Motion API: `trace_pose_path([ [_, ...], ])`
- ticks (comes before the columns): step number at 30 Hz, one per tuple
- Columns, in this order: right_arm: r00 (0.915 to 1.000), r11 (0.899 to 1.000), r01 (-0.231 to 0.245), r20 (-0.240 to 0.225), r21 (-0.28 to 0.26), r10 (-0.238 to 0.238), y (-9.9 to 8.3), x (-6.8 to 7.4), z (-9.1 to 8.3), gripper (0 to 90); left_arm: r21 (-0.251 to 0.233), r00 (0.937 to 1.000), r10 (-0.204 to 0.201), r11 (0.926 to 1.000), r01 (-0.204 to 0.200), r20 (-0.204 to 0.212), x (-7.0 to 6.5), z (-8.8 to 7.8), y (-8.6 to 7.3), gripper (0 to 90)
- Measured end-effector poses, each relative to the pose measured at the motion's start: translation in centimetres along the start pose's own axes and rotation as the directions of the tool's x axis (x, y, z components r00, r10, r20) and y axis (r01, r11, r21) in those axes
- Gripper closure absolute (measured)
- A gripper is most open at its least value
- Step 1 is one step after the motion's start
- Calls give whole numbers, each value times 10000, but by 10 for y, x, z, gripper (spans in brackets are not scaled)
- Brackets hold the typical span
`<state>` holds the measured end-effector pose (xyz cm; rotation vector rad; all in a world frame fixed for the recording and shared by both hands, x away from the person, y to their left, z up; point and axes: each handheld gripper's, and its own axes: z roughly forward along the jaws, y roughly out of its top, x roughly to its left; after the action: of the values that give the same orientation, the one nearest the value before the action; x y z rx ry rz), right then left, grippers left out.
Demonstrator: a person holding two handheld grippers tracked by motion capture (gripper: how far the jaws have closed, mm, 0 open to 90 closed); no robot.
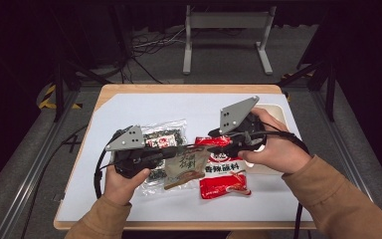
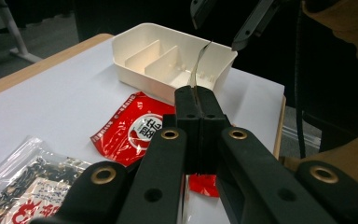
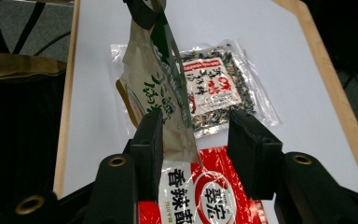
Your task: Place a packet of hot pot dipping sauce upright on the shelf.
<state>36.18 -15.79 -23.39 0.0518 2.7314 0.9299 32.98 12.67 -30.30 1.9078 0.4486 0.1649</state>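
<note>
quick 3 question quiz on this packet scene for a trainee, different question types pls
1. True or false: the left tongs are shut on the edge of the beige packet.
2. Multiple choice: what lies flat on the table right under the right tongs? A) the red packet B) a spoon C) a blue cup
3. Short answer: how many dividers stand inside the white tray?

Key
1. True; the jaws clamp its thin edge.
2. A; the right tongs stand open, with the beige packet hanging between the jaws.
3. Two, making three compartments, all empty as far as they show.
</note>
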Motion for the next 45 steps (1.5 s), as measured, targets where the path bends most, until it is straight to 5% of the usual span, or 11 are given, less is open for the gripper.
trace_pose_path([
  [2,9997,10000,-33,-249,-19,32,0,-1,2,555,37,10000,-44,10000,44,74,-1,1,0,899],
  [3,9970,10000,-52,-772,38,55,0,-1,7,556,50,9999,-24,10000,23,118,-2,2,1,899],
  [8,9933,9986,205,-1144,487,-148,1,0,17,556,85,9998,125,9999,-126,182,-5,5,1,899],
  [14,9928,9927,460,-1148,1115,-331,4,1,32,574,100,9995,149,9998,-151,269,-7,7,1,899],
  [27,9855,9848,744,-1628,1571,-485,6,2,60,641,22,9987,310,9995,-311,408,-10,7,1,899],
  [45,9780,9732,1189,-1923,1970,-805,8,4,68,882,-94,9988,268,9996,-265,416,-11,6,1,898],
])
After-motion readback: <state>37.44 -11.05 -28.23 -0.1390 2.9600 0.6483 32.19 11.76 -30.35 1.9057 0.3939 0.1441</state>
